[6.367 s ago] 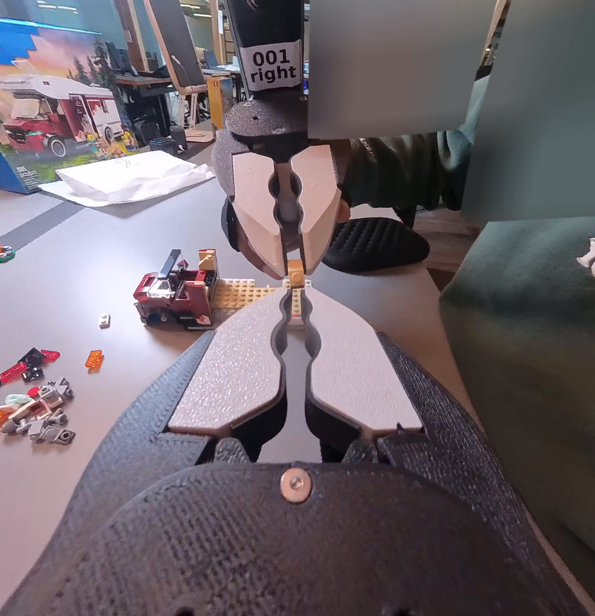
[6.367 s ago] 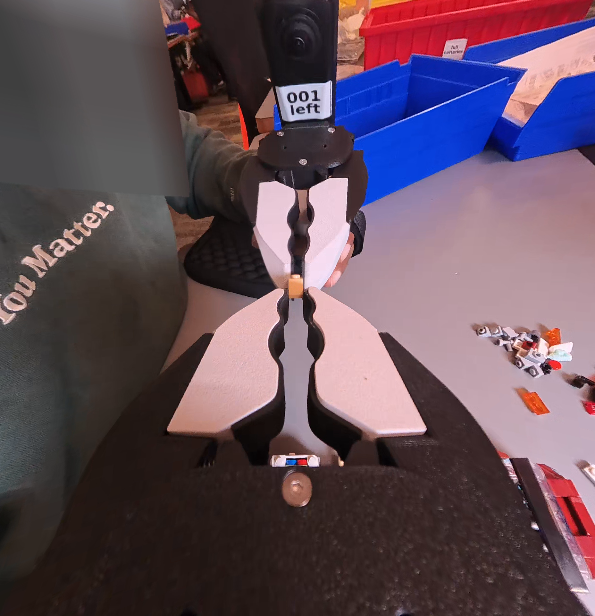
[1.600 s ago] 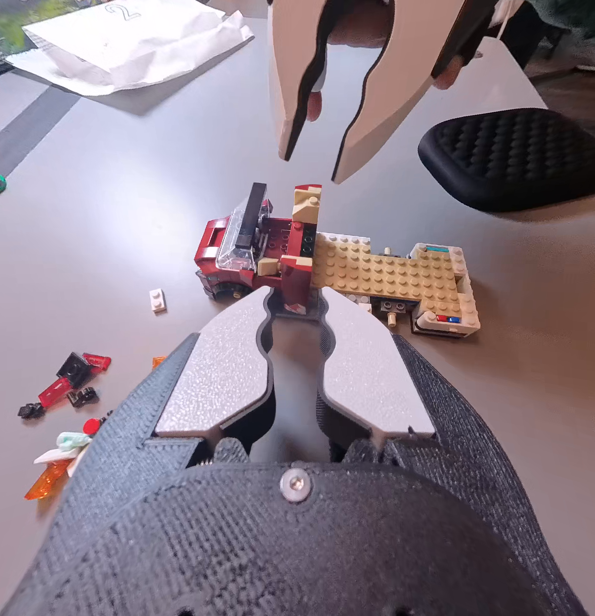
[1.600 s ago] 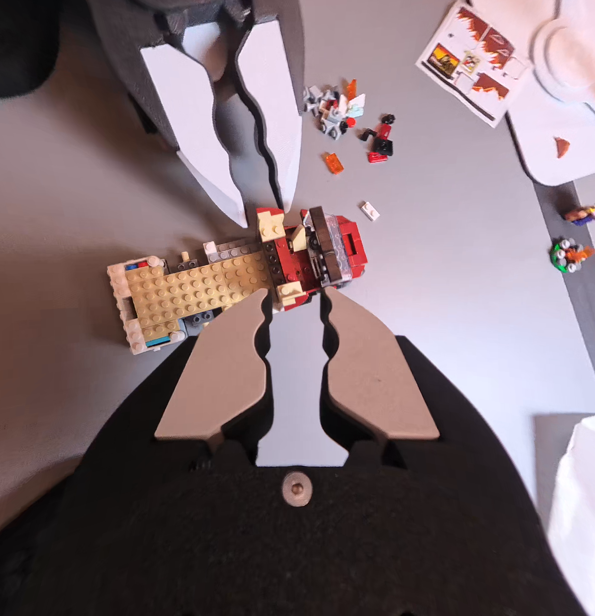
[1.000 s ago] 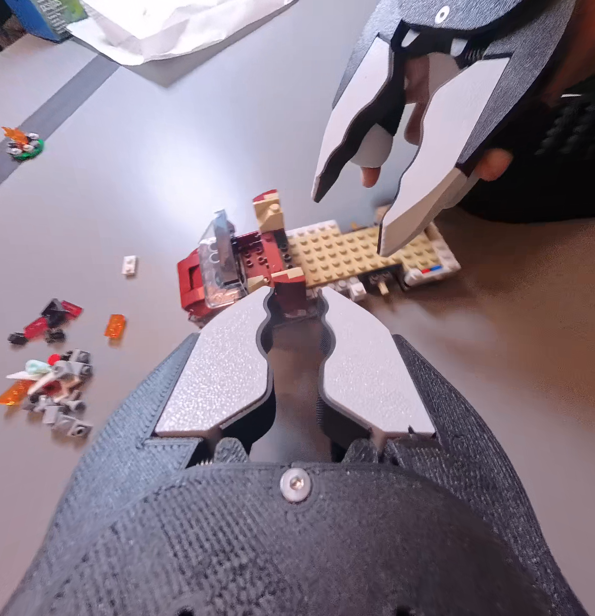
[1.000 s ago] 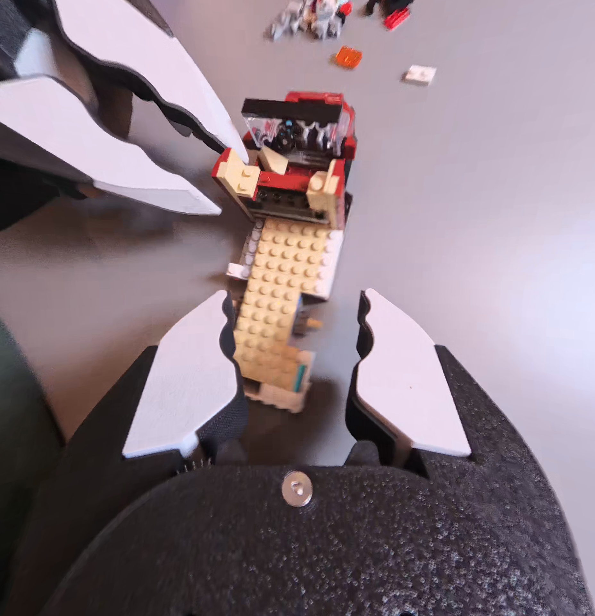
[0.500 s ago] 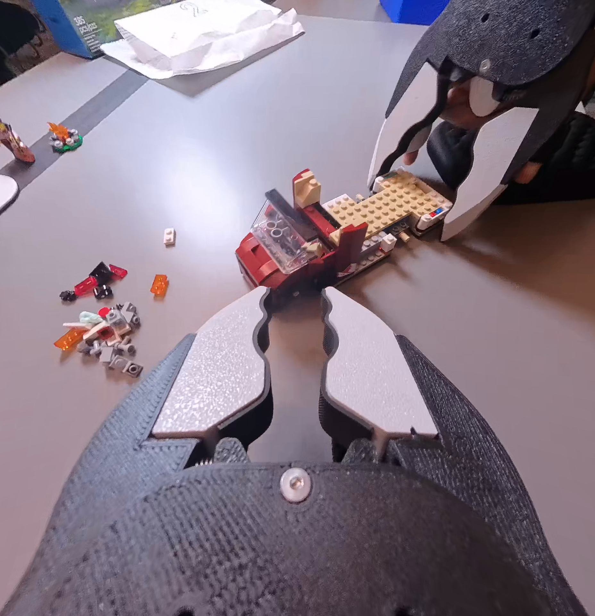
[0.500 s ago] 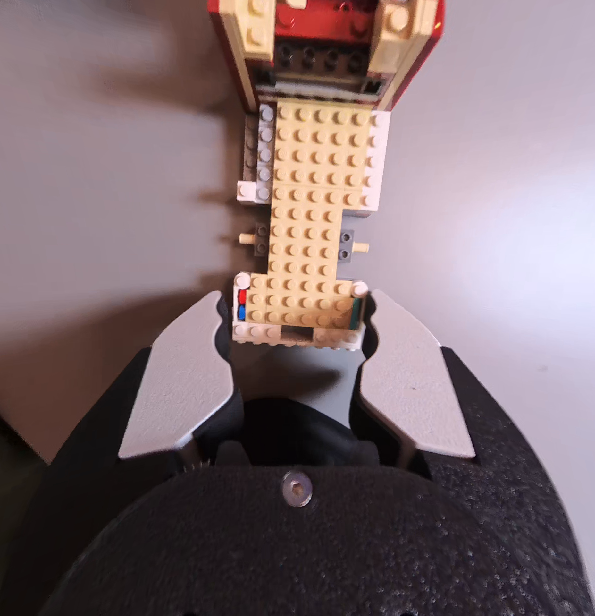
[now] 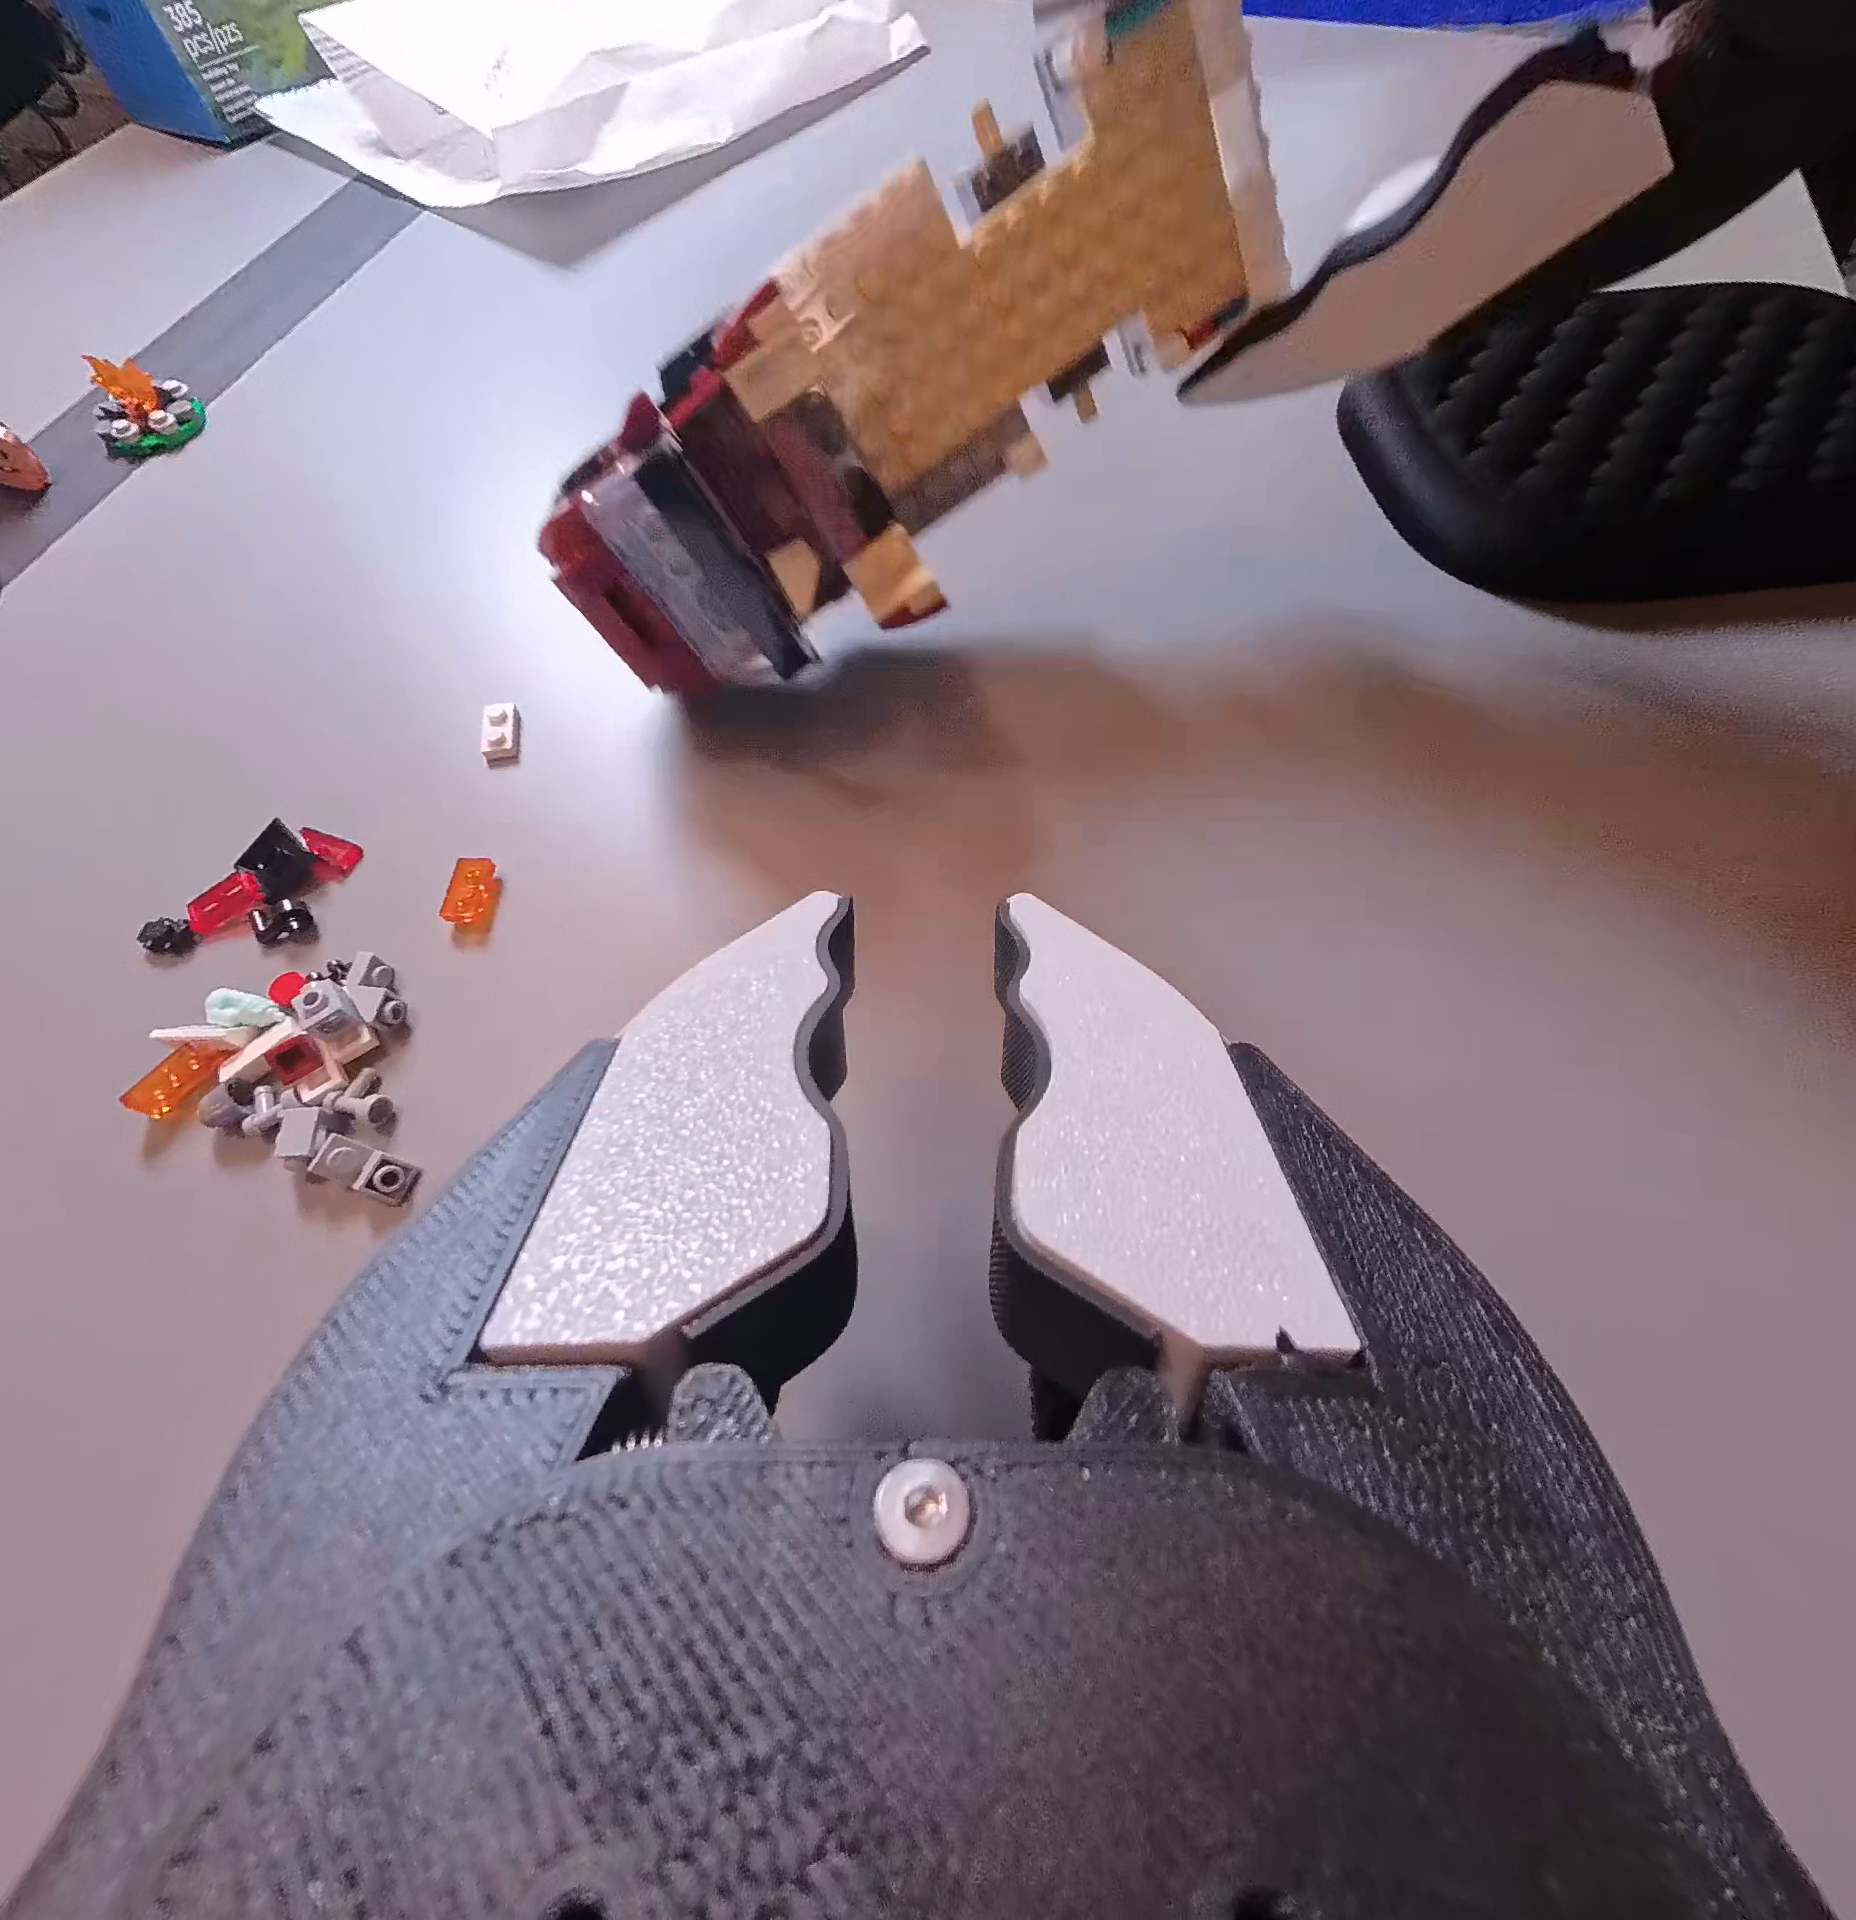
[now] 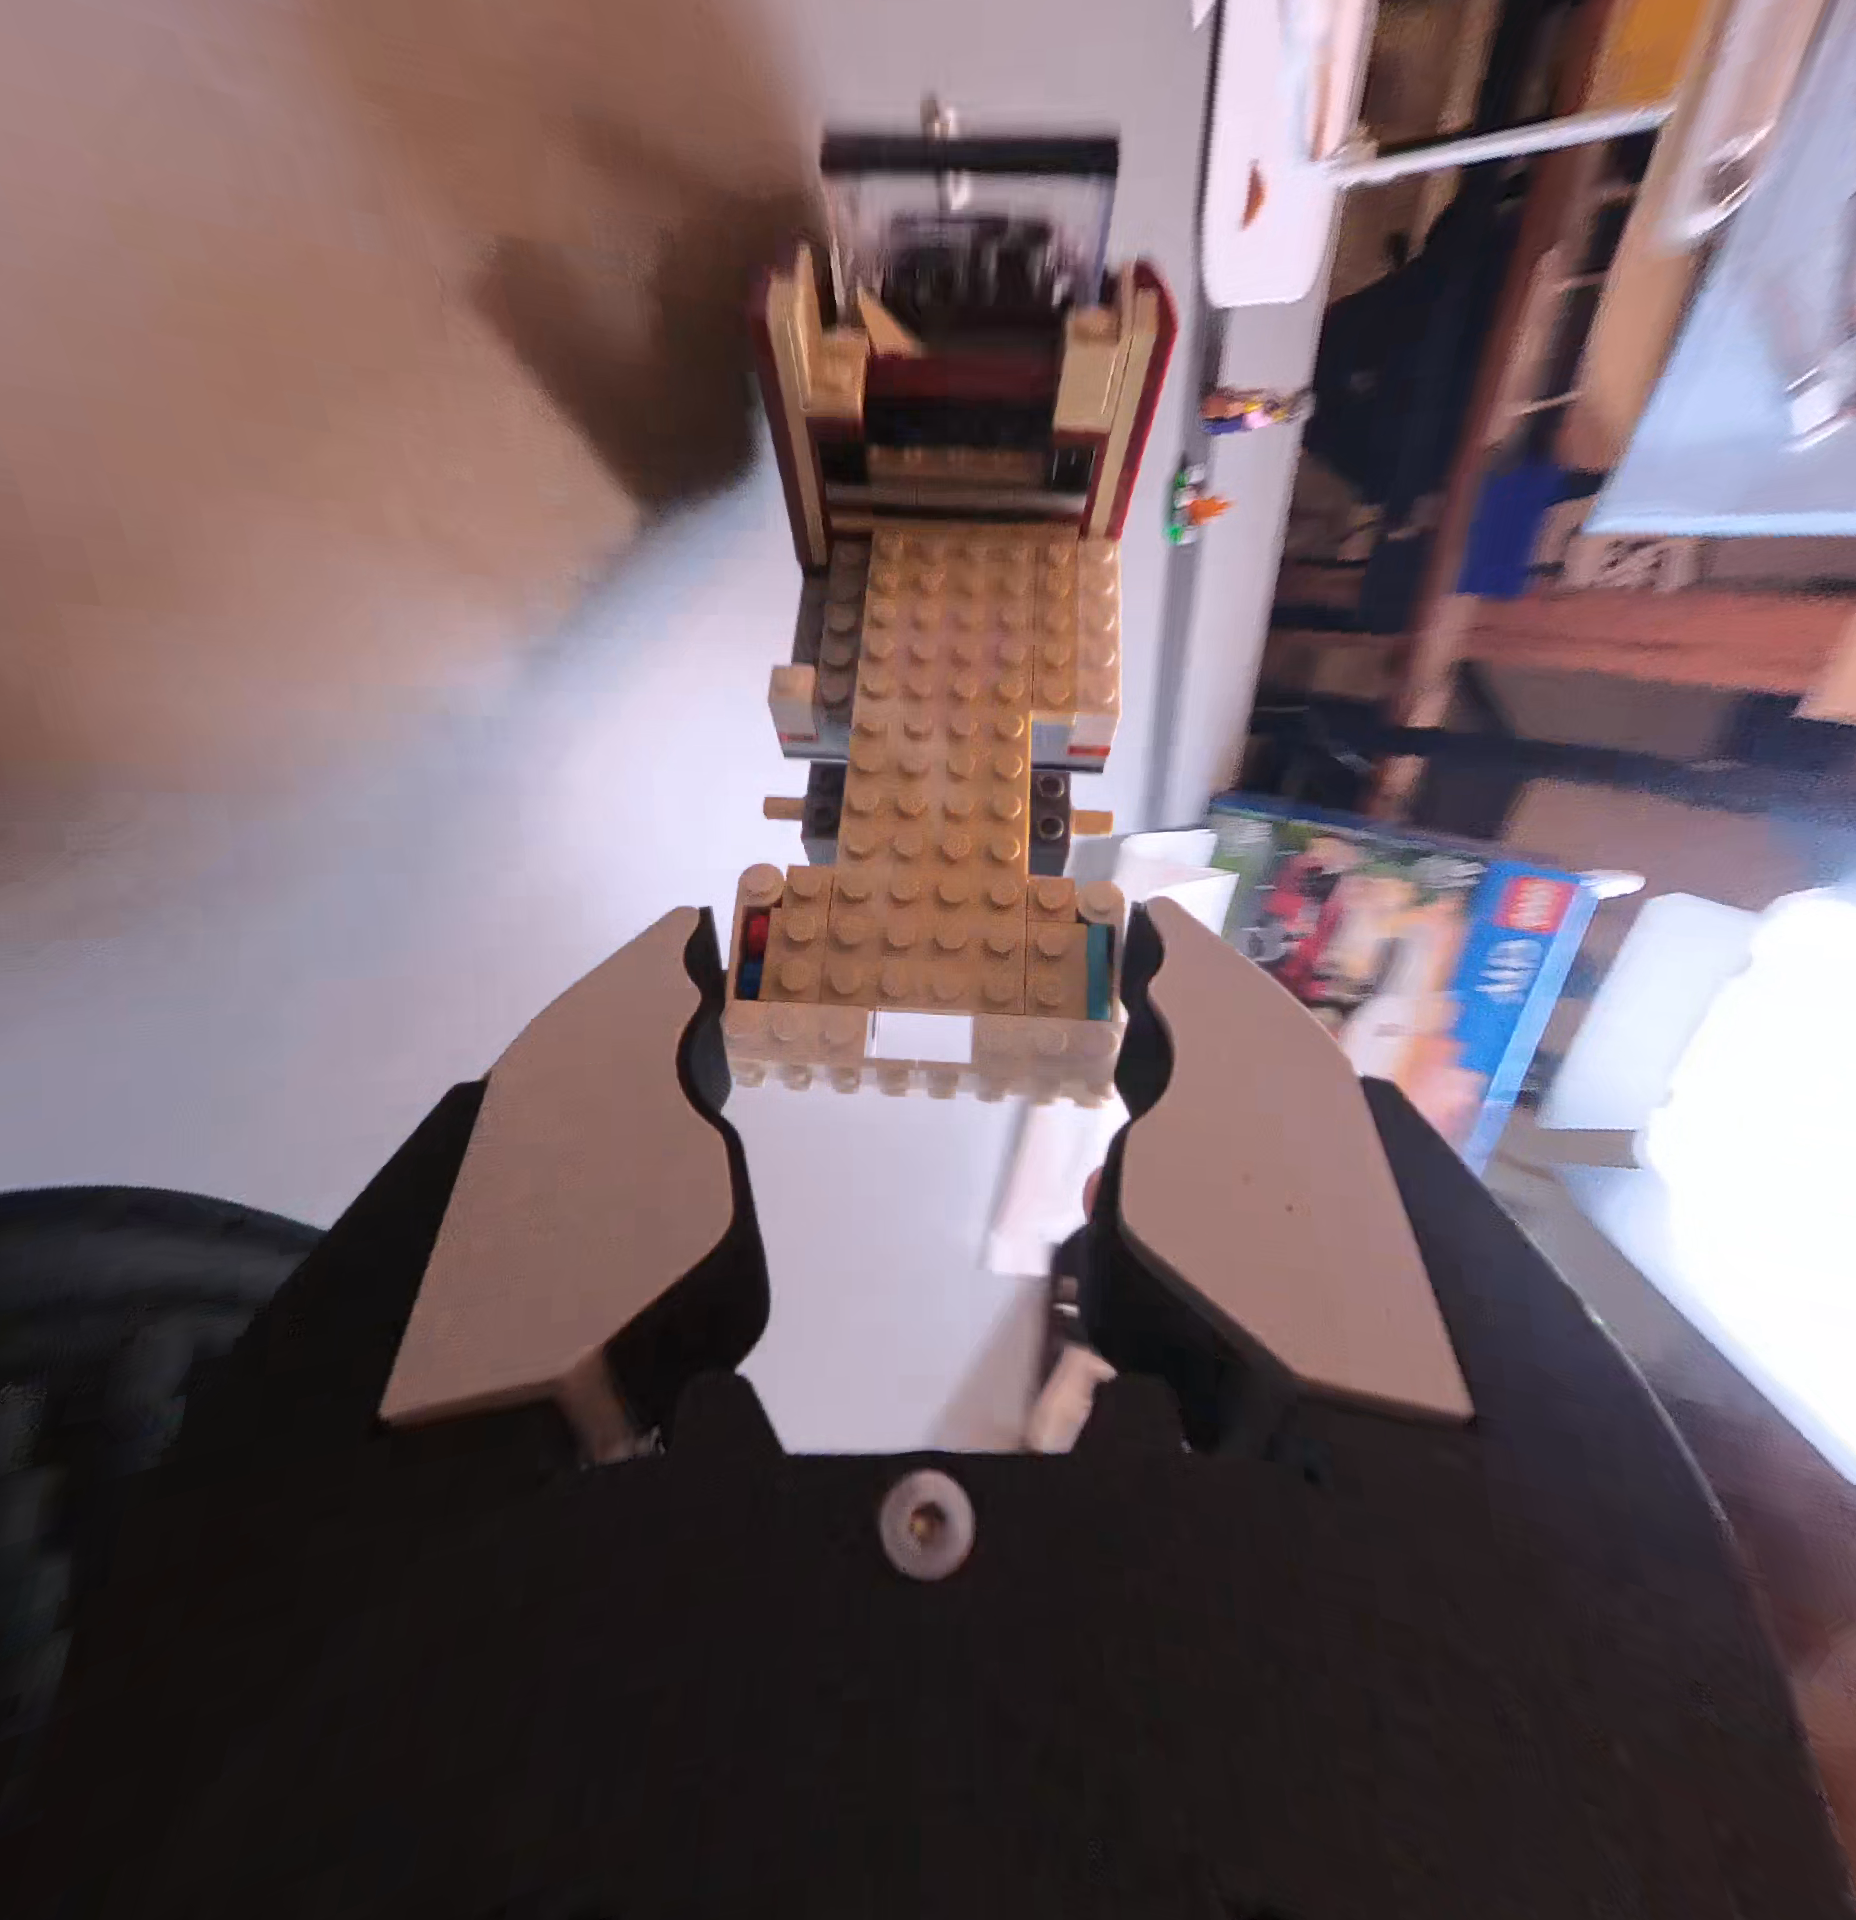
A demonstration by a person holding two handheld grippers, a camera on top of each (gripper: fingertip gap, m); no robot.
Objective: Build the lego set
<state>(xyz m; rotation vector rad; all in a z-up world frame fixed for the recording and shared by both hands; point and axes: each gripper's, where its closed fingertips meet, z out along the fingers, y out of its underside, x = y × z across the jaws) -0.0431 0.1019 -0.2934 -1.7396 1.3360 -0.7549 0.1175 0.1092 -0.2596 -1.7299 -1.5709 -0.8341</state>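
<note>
the right gripper [image 10: 919, 977] clamps the rear end of the lego truck [image 9: 903, 343], tilted above the table [image 9: 1319, 935] toward 12 o'clock of the left gripper [image 9: 922, 925], whose fingers are narrowly parted and empty.

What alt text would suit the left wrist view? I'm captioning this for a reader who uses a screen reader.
The right gripper holds the rear of a half-built red and tan lego truck, tilting it nose-down over the grey table. The left gripper is open and empty in the foreground, with loose small pieces to its left.
</note>
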